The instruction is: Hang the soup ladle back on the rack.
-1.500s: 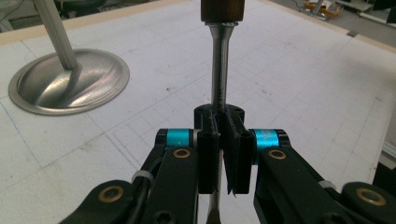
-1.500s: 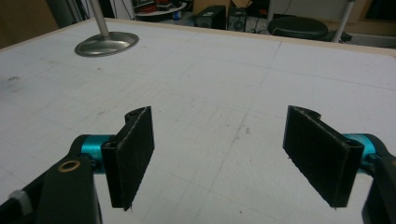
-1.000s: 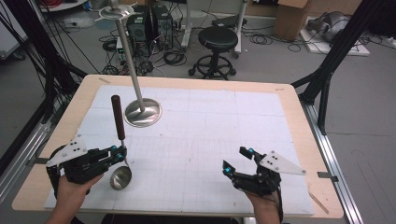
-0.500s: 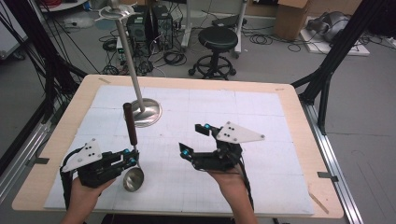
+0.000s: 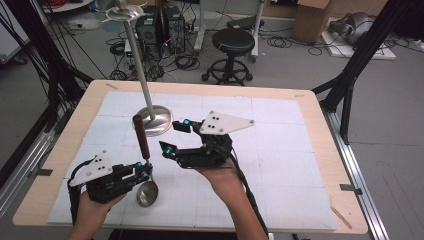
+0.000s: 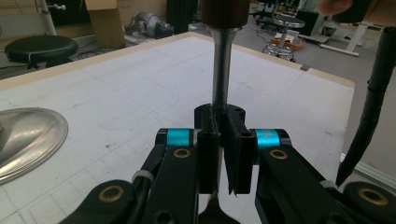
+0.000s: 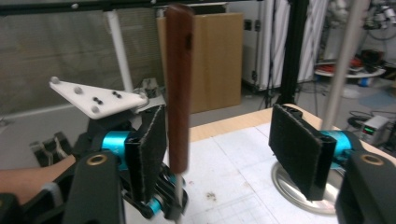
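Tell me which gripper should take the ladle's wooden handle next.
Right. The right gripper has been closing, its pads either side of the ladle's wooden handle but not yet pressing it. The left gripper is shut on the ladle's metal shaft, holding it upright, so it is occupied.

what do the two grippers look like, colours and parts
Both the left gripper and the right gripper are black, with blue rings near the jaws, brass-coloured pivot pins and a pale three-cornered plate with dark dots on top. The jaws carry flat black pads. A black cable trails from the right one. Forearms are bare, no sleeves.
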A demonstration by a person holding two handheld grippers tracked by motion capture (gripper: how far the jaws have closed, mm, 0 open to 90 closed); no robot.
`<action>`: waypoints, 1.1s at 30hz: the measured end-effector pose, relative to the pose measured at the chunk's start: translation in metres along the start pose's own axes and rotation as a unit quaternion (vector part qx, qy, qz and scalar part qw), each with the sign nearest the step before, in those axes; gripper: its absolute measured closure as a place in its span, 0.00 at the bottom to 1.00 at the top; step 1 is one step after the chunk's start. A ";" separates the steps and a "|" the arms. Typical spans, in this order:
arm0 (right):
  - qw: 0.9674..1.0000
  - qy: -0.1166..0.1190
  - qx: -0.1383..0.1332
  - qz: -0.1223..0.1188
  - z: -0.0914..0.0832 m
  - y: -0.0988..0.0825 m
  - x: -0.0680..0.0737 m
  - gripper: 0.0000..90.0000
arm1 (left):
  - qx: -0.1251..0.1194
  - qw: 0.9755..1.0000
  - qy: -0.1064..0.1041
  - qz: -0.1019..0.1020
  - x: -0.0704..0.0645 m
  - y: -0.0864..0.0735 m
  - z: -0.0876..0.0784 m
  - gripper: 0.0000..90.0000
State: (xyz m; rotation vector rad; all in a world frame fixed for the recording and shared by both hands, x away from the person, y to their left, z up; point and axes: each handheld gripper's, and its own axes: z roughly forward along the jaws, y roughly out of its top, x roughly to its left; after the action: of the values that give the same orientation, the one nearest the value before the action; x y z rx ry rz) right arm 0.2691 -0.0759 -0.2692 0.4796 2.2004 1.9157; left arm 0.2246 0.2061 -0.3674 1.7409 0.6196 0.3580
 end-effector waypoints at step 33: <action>0.996 0.089 -0.009 -0.004 0.035 0.030 0.012 0.81 | -0.013 0.999 -0.037 0.012 -0.006 0.006 0.000 0.93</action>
State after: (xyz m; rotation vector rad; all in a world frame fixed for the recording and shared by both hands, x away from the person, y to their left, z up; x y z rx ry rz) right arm 0.2736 -0.0358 -0.2440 0.3070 2.2850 2.0439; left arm 0.2214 0.2017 -0.3616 1.7305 0.5392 0.3158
